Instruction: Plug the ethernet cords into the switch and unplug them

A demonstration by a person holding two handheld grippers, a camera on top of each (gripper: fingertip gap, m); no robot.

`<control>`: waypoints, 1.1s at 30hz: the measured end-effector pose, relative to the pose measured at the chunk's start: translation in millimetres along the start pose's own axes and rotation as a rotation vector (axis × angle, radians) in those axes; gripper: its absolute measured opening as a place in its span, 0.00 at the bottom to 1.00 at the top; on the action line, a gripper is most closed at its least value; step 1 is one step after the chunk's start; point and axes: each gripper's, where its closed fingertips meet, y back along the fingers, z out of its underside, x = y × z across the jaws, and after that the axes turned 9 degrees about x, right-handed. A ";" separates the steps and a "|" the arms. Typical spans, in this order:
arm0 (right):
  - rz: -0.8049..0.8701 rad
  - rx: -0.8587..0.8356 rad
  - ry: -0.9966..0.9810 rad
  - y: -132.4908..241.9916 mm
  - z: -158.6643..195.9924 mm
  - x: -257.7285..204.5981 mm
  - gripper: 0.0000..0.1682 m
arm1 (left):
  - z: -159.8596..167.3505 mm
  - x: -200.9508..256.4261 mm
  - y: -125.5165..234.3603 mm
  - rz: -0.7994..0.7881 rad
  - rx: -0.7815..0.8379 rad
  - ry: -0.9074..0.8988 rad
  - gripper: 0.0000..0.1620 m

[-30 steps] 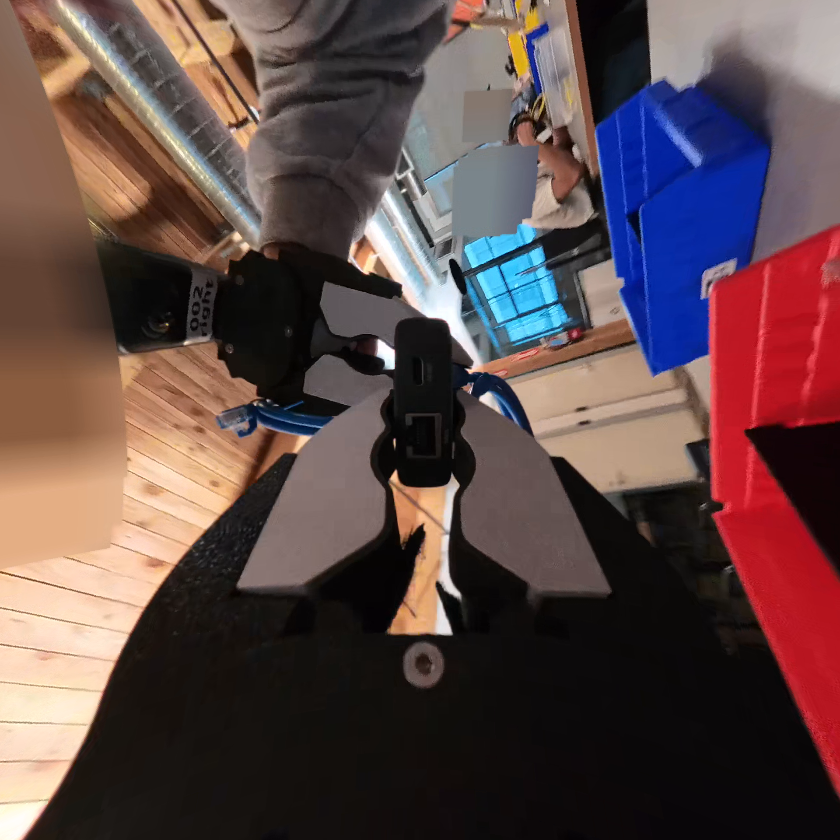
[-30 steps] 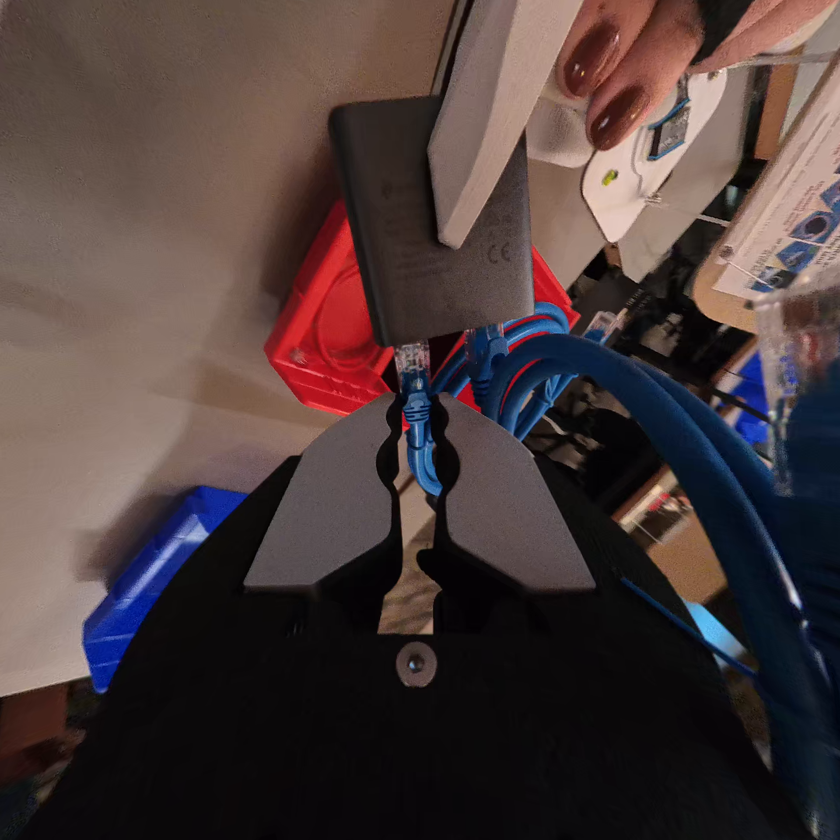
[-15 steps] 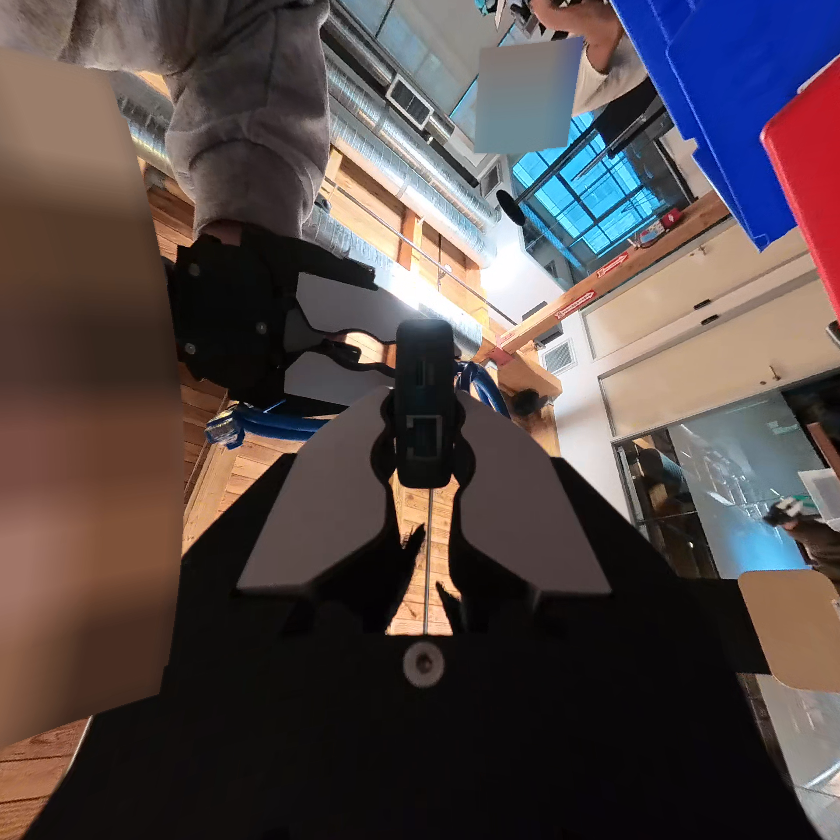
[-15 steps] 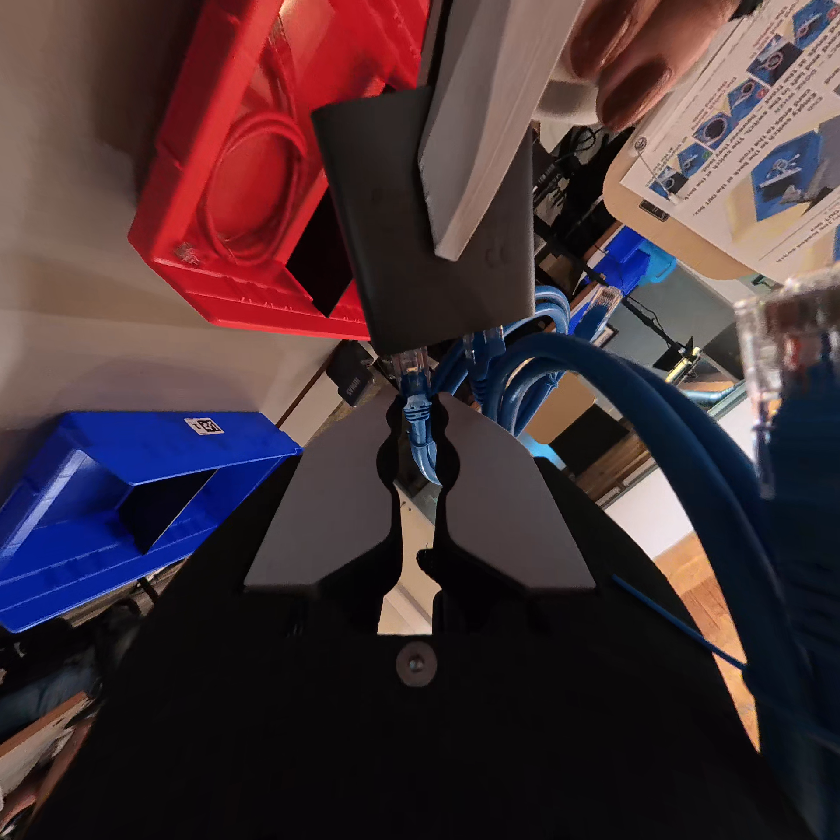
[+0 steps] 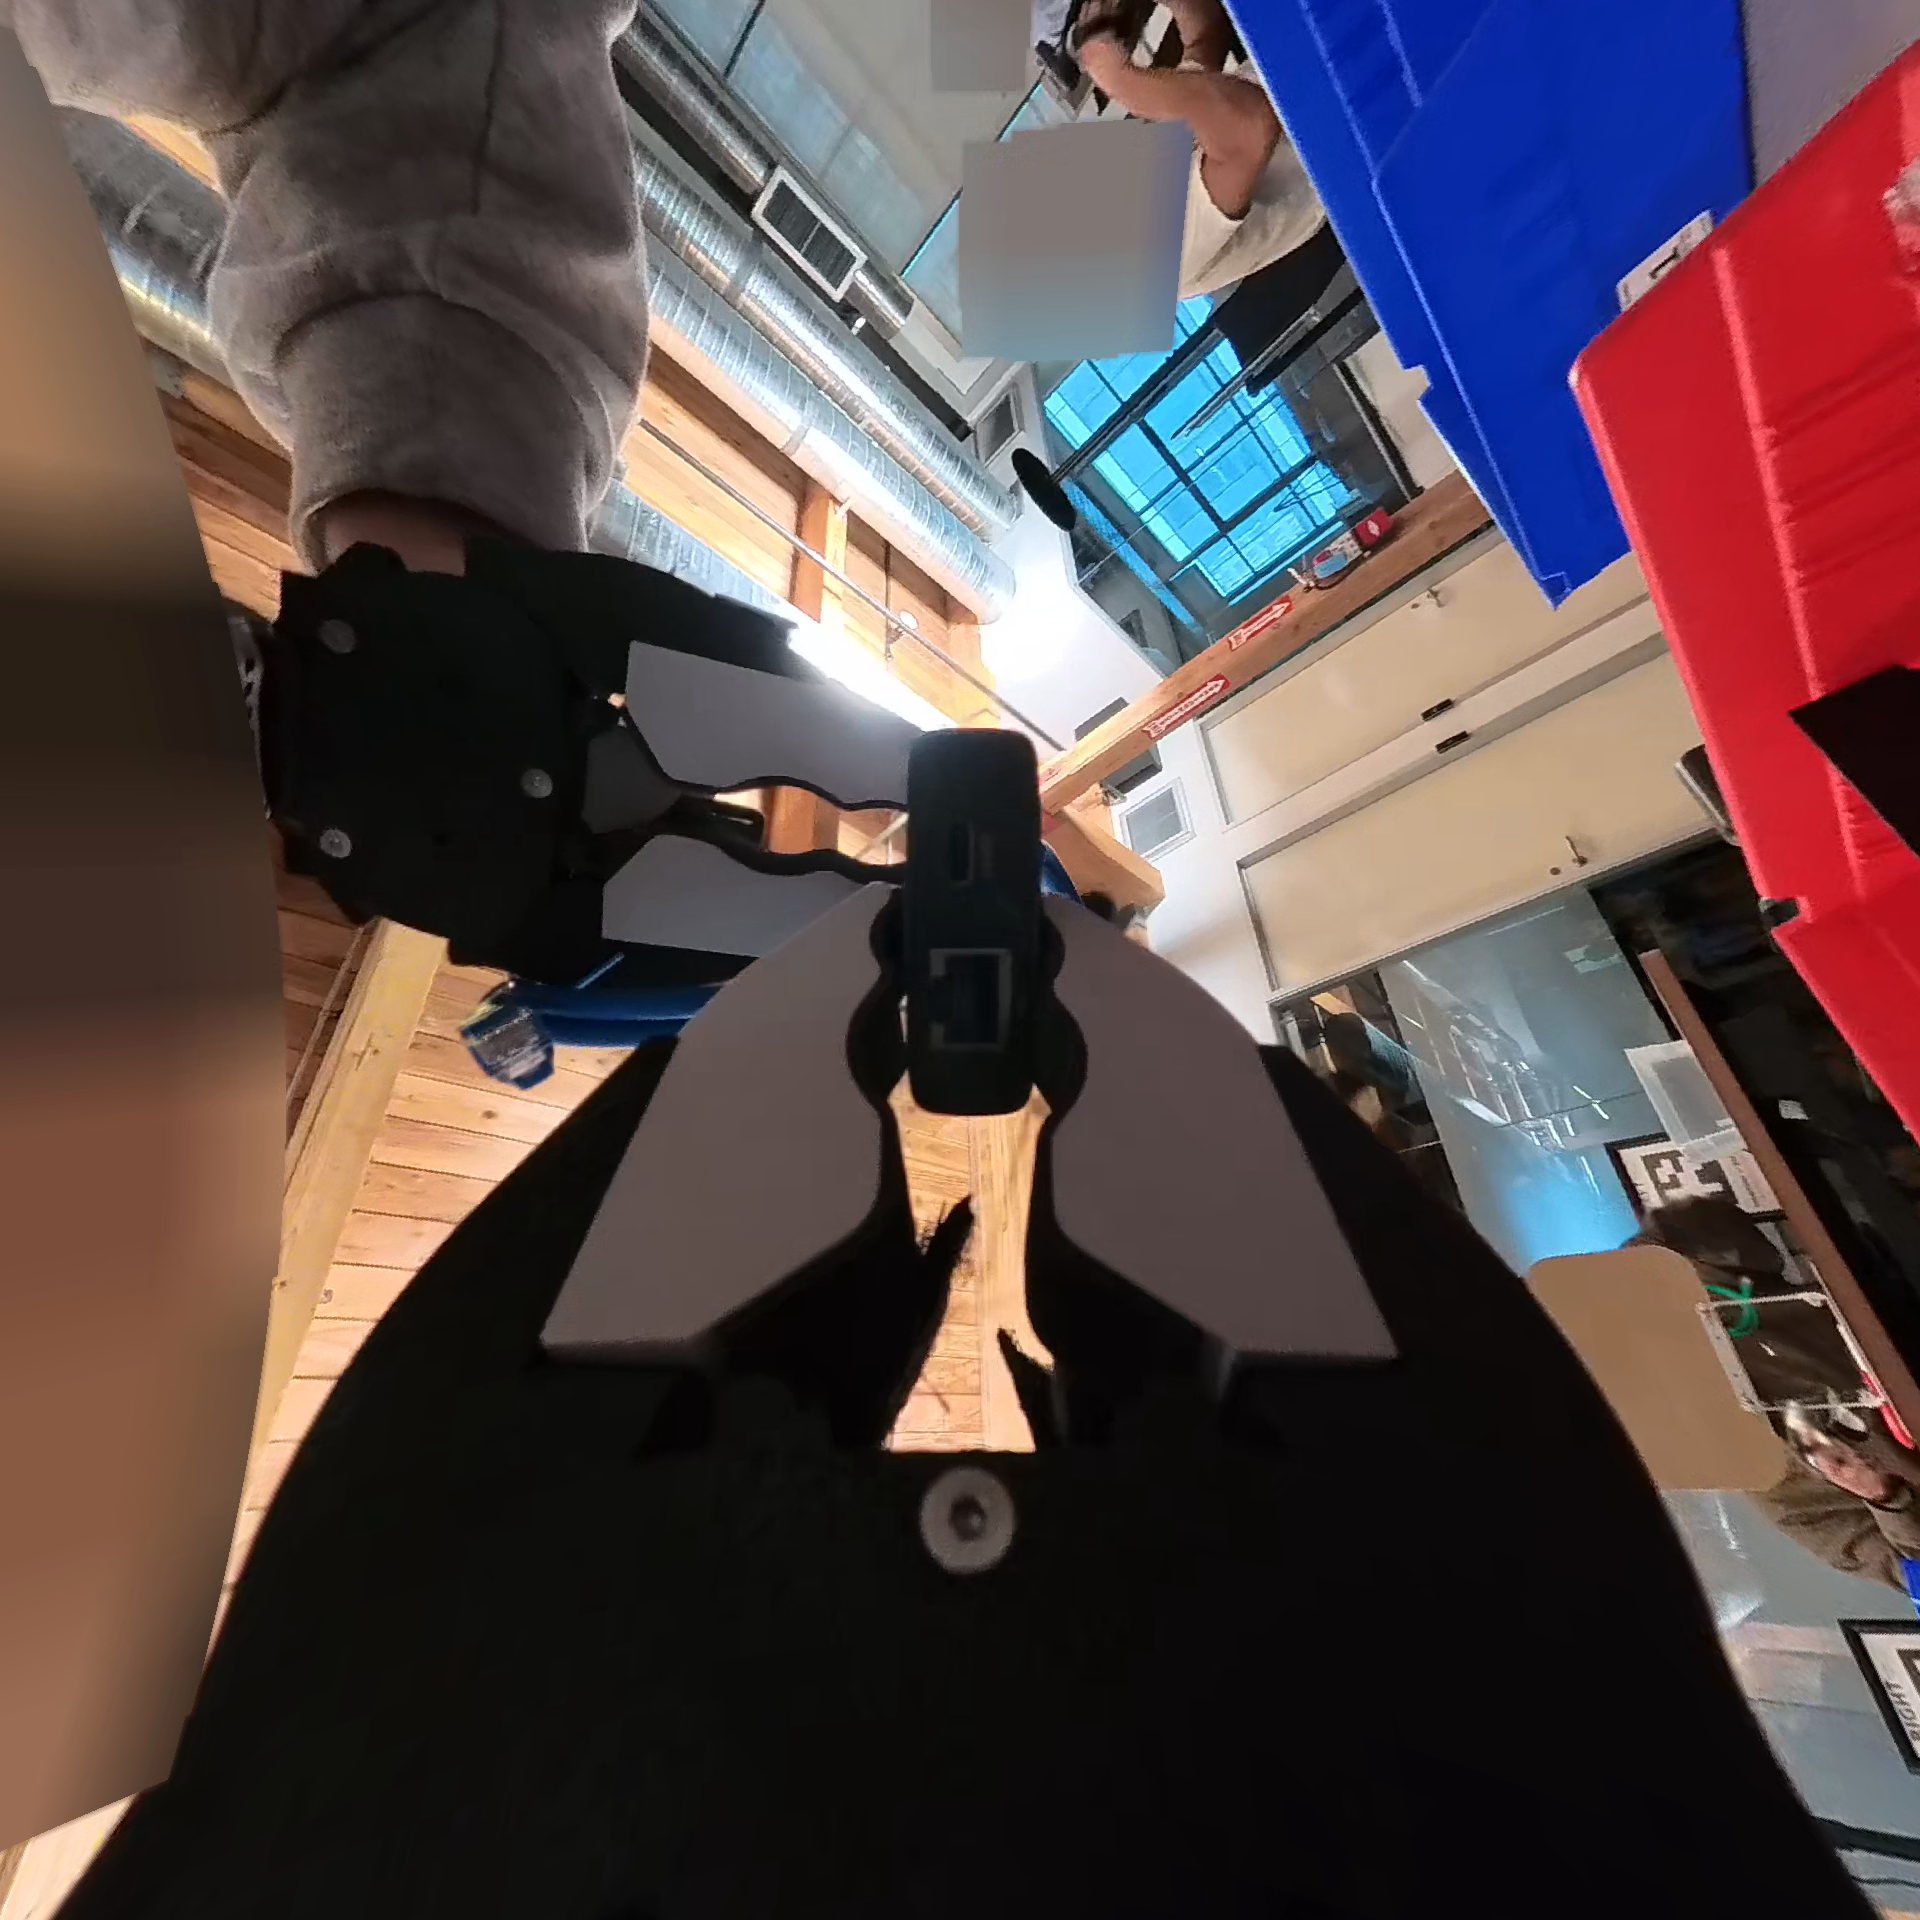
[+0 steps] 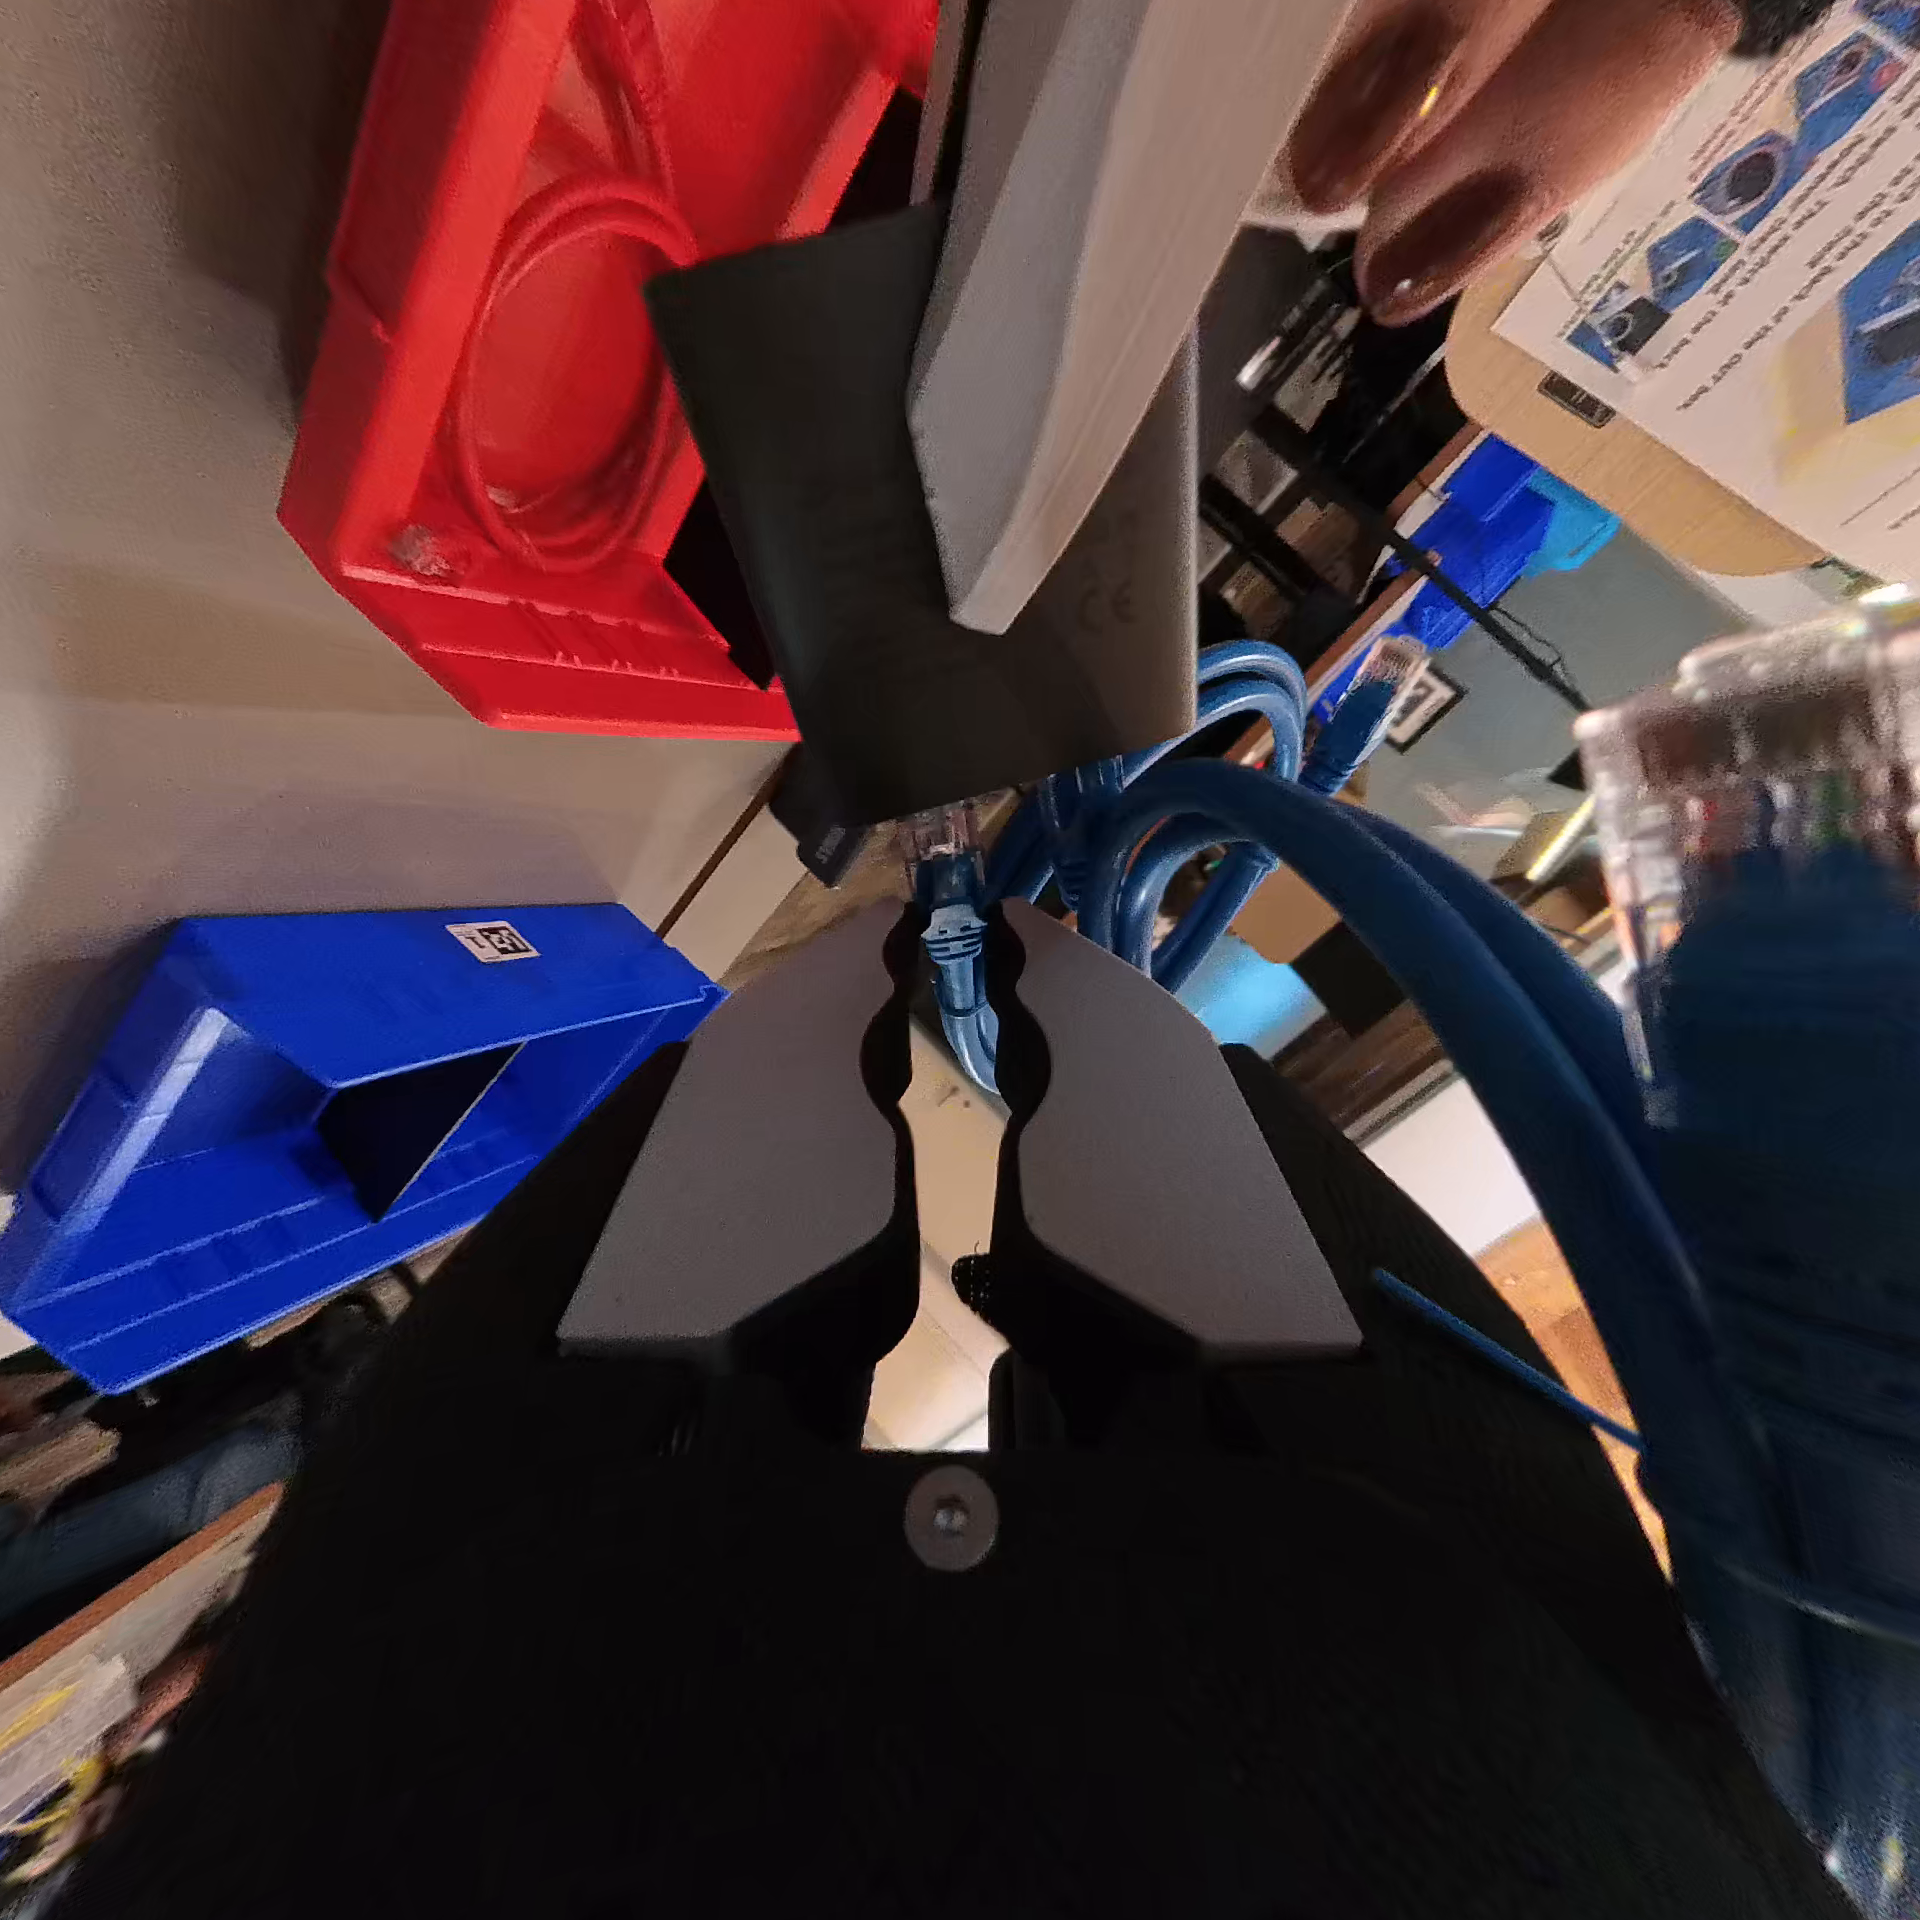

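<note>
the left gripper [image 5: 971,997] is clamped on a small black device [image 5: 971,925], squeezing its narrow sides so that the end with a network socket and a smaller port faces the camera. the right gripper [image 6: 954,971] is closed on the boot of a blue network cable [image 6: 954,951]; its clear plug [image 6: 940,831] sits at the lower edge of the same black device, seemingly in a socket, though how deep is unclear. the rest of the cable loops to the right in a blue bundle, with another clear plug blurred close to the lens. in the right wrist view a red bin [image 6: 540,416] and a blue bin [image 6: 312,1101] rest on the pale table [image 6: 156,675] behind. a grey sleeve [image 5: 416,239] leads to the right gripper in the left wrist view.
</note>
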 end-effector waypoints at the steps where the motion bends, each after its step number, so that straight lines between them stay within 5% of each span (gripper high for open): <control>1: -0.011 -0.003 -0.012 -1.2 -0.2 -1.4 0.06 | -0.7 1.2 0.0 0.012 0.003 0.005 0.12; 14: -0.058 -0.055 0.058 -16.9 -1.8 -13.9 0.06 | -5.1 14.1 -2.6 0.105 0.019 0.070 0.12; 21: -0.085 -0.057 -0.092 -24.4 2.1 -20.8 0.06 | 5.2 22.0 -5.3 0.113 -0.040 0.075 0.12; 25: -0.161 0.008 -0.368 -34.9 -2.0 -33.4 0.06 | 11.7 30.2 -5.9 0.144 -0.075 0.098 0.12; 33: -0.119 0.002 -0.389 -41.0 0.6 -28.4 0.06 | 18.1 36.7 -5.0 0.169 -0.103 0.118 0.12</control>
